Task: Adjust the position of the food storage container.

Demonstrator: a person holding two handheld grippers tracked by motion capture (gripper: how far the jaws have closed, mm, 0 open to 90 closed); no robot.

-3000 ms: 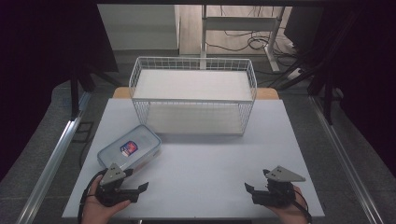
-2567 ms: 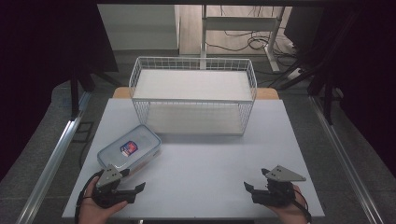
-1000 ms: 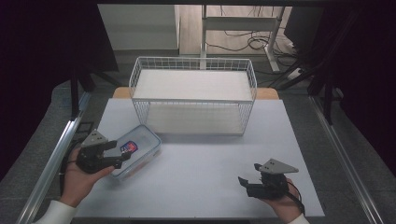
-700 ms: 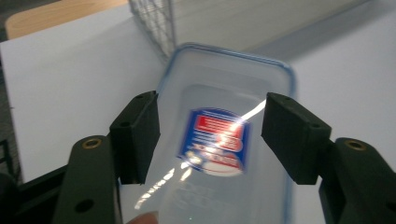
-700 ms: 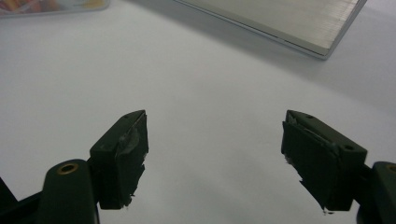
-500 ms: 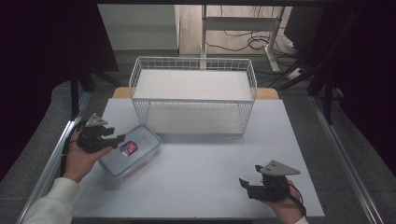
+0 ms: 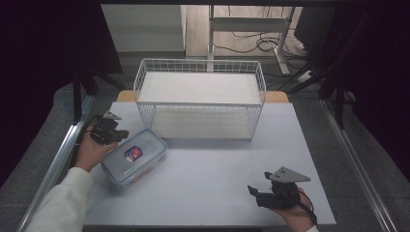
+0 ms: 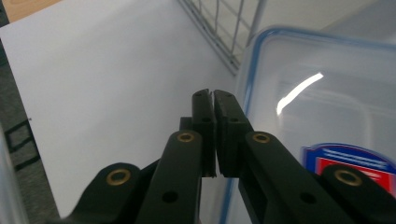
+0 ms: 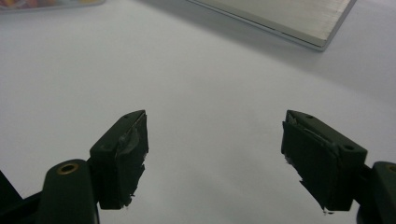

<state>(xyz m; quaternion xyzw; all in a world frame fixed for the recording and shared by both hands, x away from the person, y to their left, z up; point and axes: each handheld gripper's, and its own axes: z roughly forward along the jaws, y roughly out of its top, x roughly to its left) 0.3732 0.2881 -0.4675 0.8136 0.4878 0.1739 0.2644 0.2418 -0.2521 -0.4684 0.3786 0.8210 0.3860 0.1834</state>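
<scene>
1. Lidded plastic box (image 7: pixel 134 157): clear body, blue-edged lid, red and blue label at the middle; lies flat on the left part of the white counter (image 7: pixel 212 183), just in front of the wire basket's left corner; long axis runs on a diagonal, from near-left to far-right as the high view shows it.
2. Left tongs (image 7: pixel 119 137): held at the box's far-left corner, tips at or just over the lid's edge; whether they touch it cannot be told; the jaws have just been closing and now stand together, pad against pad, with nothing between them in the left gripper view (image 8: pixel 213 100); the lid's blue rim runs just to the right of the tips in that view.
3. Right tongs (image 7: pixel 252 191): rest low over the near-right part of the counter, well apart from the box; jaws wide apart, bare counter between them in the right gripper view (image 9: pixel 215 140).
4. Wire basket (image 7: pixel 200 99): white, open-topped, empty; stands at the far middle of the counter, behind and to the right of the box.
5. Governing relation: the box lies to the right of and nearer than the left tongs, its long axis leading away from them; the left hand is by far the nearer; judged, closed tips at a corner suit a push or a nudge along that axis more than a lift.
</scene>
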